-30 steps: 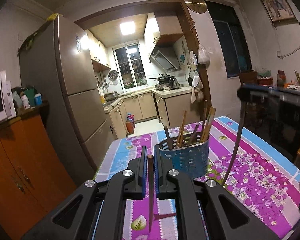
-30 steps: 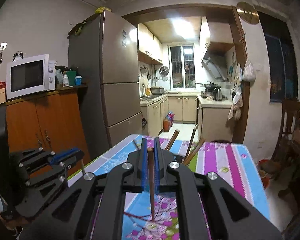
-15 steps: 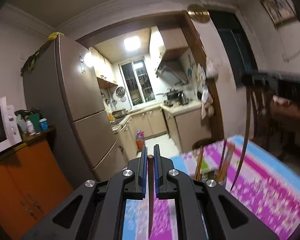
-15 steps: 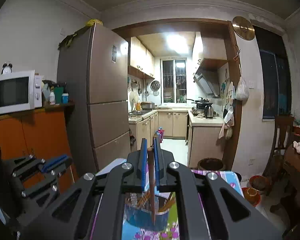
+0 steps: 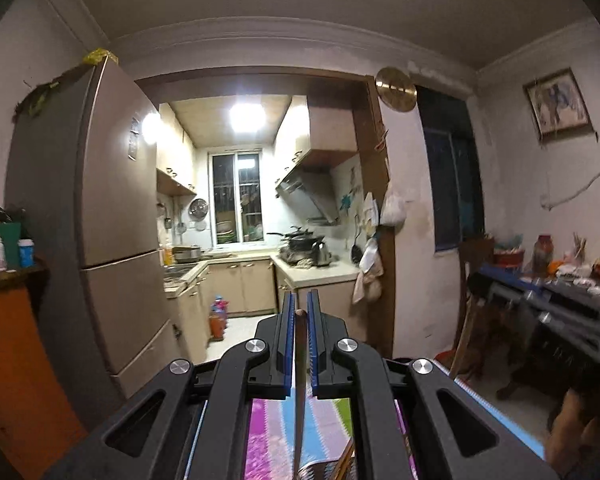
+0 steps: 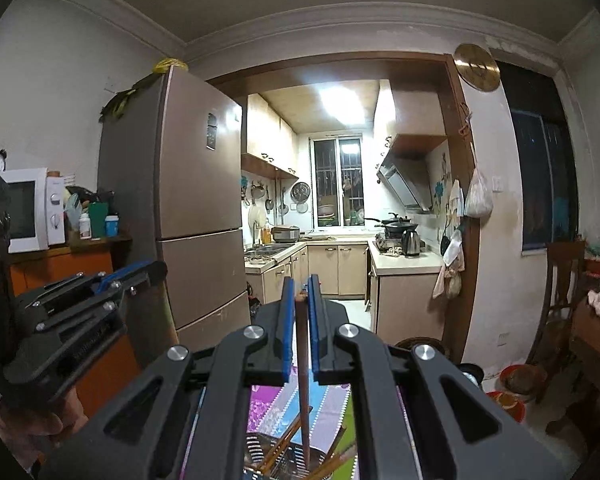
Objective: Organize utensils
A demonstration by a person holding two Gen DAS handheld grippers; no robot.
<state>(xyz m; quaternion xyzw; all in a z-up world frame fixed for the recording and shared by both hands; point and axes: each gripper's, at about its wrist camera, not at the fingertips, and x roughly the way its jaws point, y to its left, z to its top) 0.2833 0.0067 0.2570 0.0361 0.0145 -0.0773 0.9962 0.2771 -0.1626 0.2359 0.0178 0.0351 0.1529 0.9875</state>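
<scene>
My left gripper [image 5: 299, 314] is shut on a dark wooden chopstick [image 5: 300, 396] that hangs straight down between its blue pads. My right gripper [image 6: 301, 294] is shut on a second brown chopstick [image 6: 305, 392], whose lower end reaches into the utensil holder [image 6: 284, 458] below, where several other chopsticks lean. In the left wrist view only the holder's rim [image 5: 320, 472] shows at the bottom edge. Each gripper shows in the other's view: the right one [image 5: 548, 312] to the right, the left one [image 6: 72, 312] to the left.
The table has a purple, blue and green floral cloth [image 6: 268, 404]. A tall fridge [image 6: 196, 216] and an orange cabinet [image 6: 60, 268] with a microwave [image 6: 20, 212] stand to the left. The kitchen doorway is ahead. A wooden chair [image 6: 560, 292] stands to the right.
Both grippers have risen and tilted up with their chopsticks. The table and holder have dropped to the bottom of both views. The right chopstick's tip now sits over the holder.
</scene>
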